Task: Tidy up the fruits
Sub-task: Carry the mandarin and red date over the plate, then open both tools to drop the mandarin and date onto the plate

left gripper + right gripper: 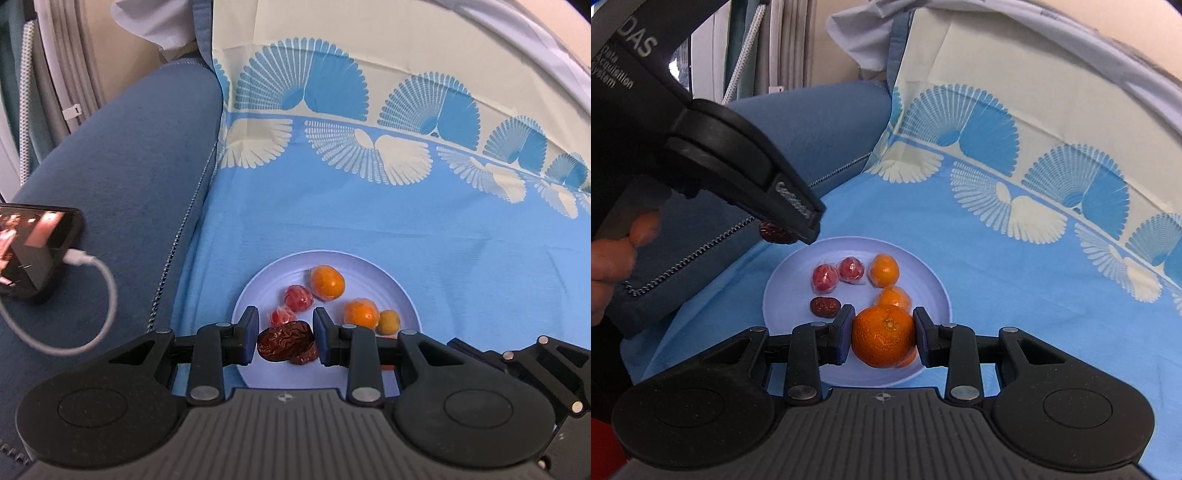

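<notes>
The left gripper [285, 338] is clamped on a wrinkled dark red date [283, 344], its blue pads [248, 334] pressing both ends. A second date [306, 356] lies just under and beyond the held one, partly hidden by it. The right gripper [884, 334] grasps a mandarin [882, 336] squarely between its pads [845, 335], held above the near rim of the pale plate [934, 288].

Only the right wrist view shows the left gripper from outside: its black body [738, 166] reaches in from the upper left, the held date [776, 233] peeking below its tip, off the plate's far-left edge. The person's hand [613, 258] shows at the left border. That same view shows the second date [824, 306] lying alone on the plate, just left of the right gripper's left finger.

Only the left wrist view shows a small yellow-green fruit [388, 323] beyond its right finger, touching a small orange fruit [362, 314]. Part of the right gripper [535, 369] shows black at the lower right.

Ahead of both sets of fingers sit two red fruits in clear wrap [825, 277] [851, 269] and a farther small orange fruit [884, 271]; a second orange one [894, 297] is half hidden behind the mandarin.

The plate [369, 266] rests on a blue cloth [406, 221] with fan patterns. Left of the left fingers, well apart, a phone [29, 251] with a lit screen lies on a dark blue cushion [122, 166], a white cable [92, 295] plugged into it.
</notes>
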